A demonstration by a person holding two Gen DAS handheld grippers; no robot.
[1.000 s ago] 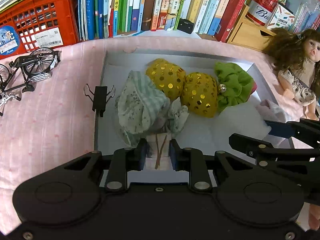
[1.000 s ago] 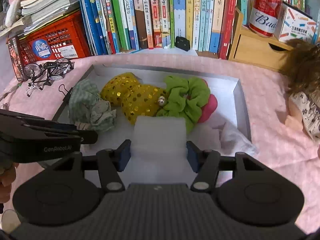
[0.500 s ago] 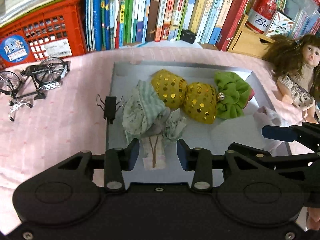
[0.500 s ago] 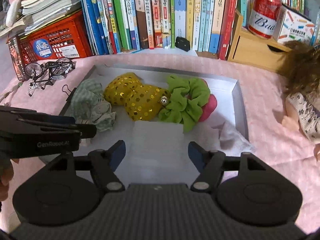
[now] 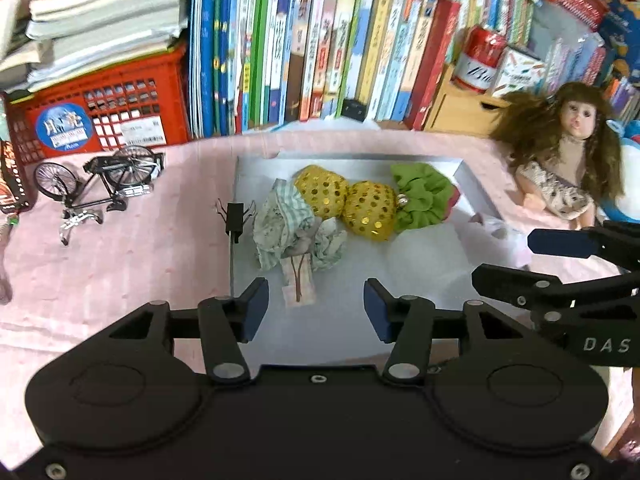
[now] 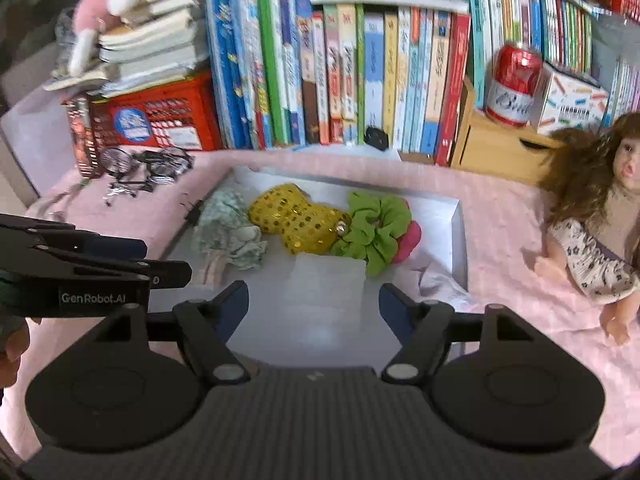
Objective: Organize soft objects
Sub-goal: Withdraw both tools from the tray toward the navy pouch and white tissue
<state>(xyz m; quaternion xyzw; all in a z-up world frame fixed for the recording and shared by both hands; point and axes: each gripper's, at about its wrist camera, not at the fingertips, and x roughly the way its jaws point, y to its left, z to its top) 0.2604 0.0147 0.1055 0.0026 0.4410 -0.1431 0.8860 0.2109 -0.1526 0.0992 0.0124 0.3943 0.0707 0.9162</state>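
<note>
Left wrist view: the left gripper (image 5: 316, 310) is seen low in the frame with its jaws apart, having just been opening, and nothing is pressed between the pads; the paper tag (image 5: 298, 282) of the pale green checked cloth bundle (image 5: 286, 224) lies just beyond the gap. The bundle rests at the left of the grey tray (image 5: 474, 190), touching the gold sequined pouches (image 5: 346, 204), which in turn touch the green scrunchie (image 5: 422, 198). A binder clip (image 5: 235, 218) sits on the tray's left rim, so a careless sweep could knock it off or snag the cloth. The right gripper (image 5: 516, 258) crosses the right edge; a collision between the two tools could be caused by a hasty move. Right wrist view: the right gripper (image 6: 314, 306) is shown with jaws wide, having just been opening, and empty, above a flat white translucent sheet (image 6: 330, 280) in the tray's middle. A white cloth (image 6: 440, 280) is draped over the right rim at centre right and could slide out onto the pink tablecloth (image 6: 512, 216) if brushed. The doll (image 6: 596, 240) at the right edge could be toppled by a wide swing.
</note>
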